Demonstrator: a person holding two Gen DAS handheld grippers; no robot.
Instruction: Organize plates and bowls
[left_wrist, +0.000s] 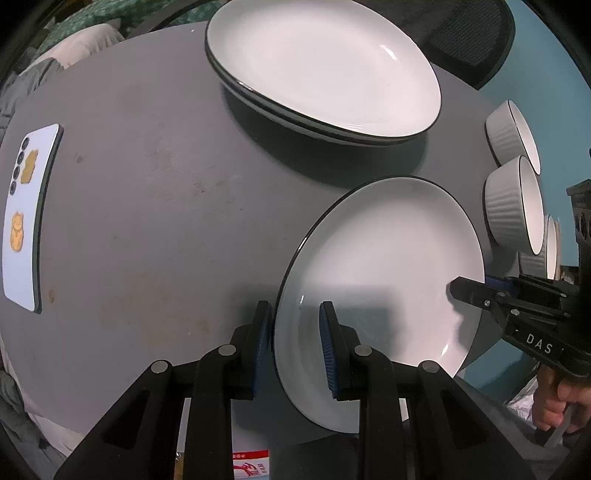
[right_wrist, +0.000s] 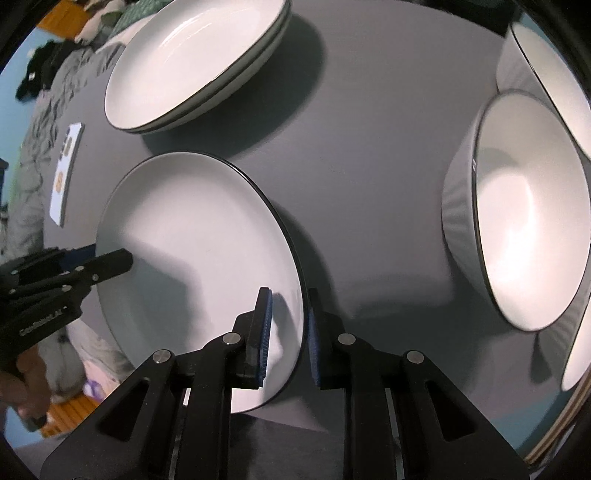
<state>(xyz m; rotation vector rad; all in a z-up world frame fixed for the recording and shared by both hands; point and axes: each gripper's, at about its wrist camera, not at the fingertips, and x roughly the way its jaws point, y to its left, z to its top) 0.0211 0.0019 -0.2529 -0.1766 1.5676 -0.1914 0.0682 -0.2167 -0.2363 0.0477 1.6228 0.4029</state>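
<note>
A white plate with a dark rim (left_wrist: 388, 266) is held over the near edge of the grey table (left_wrist: 147, 184), raised and tilted. My left gripper (left_wrist: 295, 343) straddles its left rim, jaws close on either side. My right gripper (right_wrist: 288, 332) straddles its right rim (right_wrist: 299, 295) the same way; it also shows in the left wrist view (left_wrist: 480, 291). A stack of matching plates (left_wrist: 321, 70) sits at the back, also in the right wrist view (right_wrist: 192, 62). Three white ribbed bowls (left_wrist: 513, 199) stand on the right; the nearest bowl (right_wrist: 524, 210) is large in the right wrist view.
A phone with a white sticker-covered back (left_wrist: 29, 218) lies on the table's left side. A dark mesh office chair (left_wrist: 469, 33) stands behind the table. Bare grey tabletop lies between the plates and the phone.
</note>
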